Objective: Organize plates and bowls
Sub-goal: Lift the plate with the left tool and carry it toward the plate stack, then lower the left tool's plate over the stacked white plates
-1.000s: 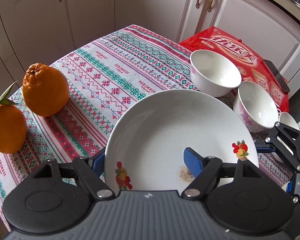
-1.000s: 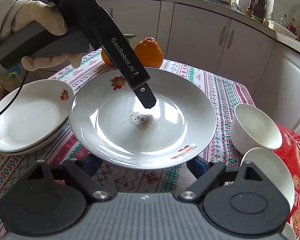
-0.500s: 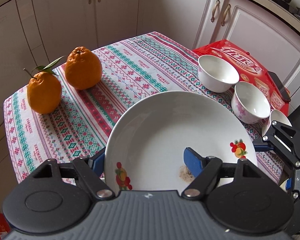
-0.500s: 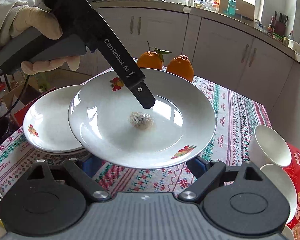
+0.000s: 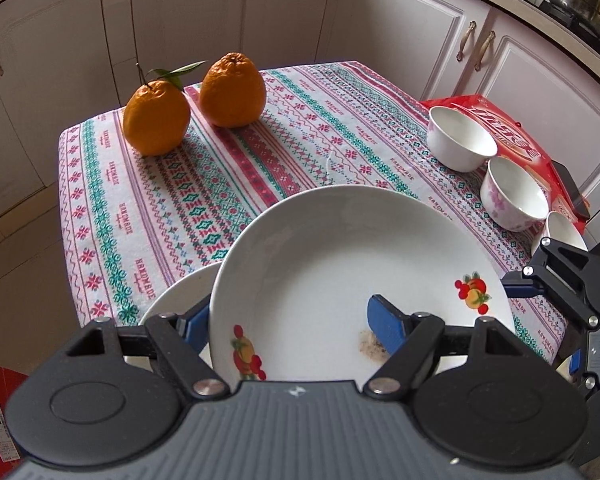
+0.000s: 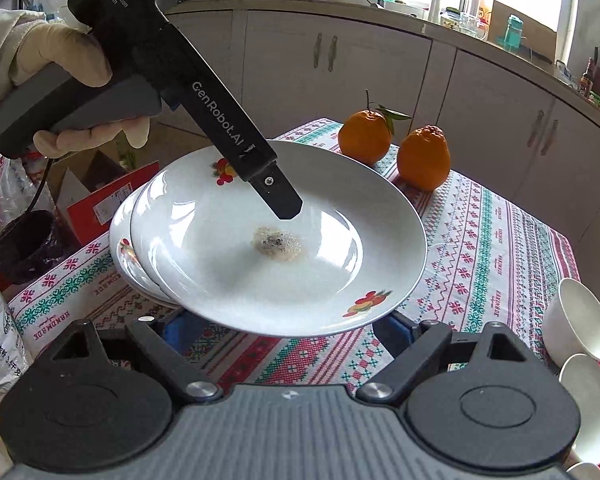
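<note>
1. the left gripper (image 5: 288,322) is clenched on the rim of a white plate (image 5: 352,272): one blue finger lies over the inside of the plate, the other sits under its edge.
2. the right wrist view shows that plate (image 6: 300,276) from the opposite side, held above the striped tablecloth (image 6: 500,256), with a gloved hand (image 6: 60,80) on the left gripper's handle; the left wrist view shows none of that hand.
3. a small grey-brown smear (image 6: 278,242) sits at the middle of the plate; in the left wrist view the blue finger partly covers it.
4. the held plate overlaps a stack of plates (image 6: 124,256) lying on the cloth; the left wrist view shows only a sliver of its rim (image 5: 176,292). whether they touch cannot be told.
5. the right gripper (image 6: 278,330) is spread wide with nothing between its fingers, its tips below the plate's near rim.
6. only the left wrist view shows the plain bowl (image 5: 460,138) and flowered bowl (image 5: 514,194) in full, on a red box (image 5: 516,136).
7. two oranges (image 5: 196,100) stand together near the table's far edge, well apart from the bowls.
</note>
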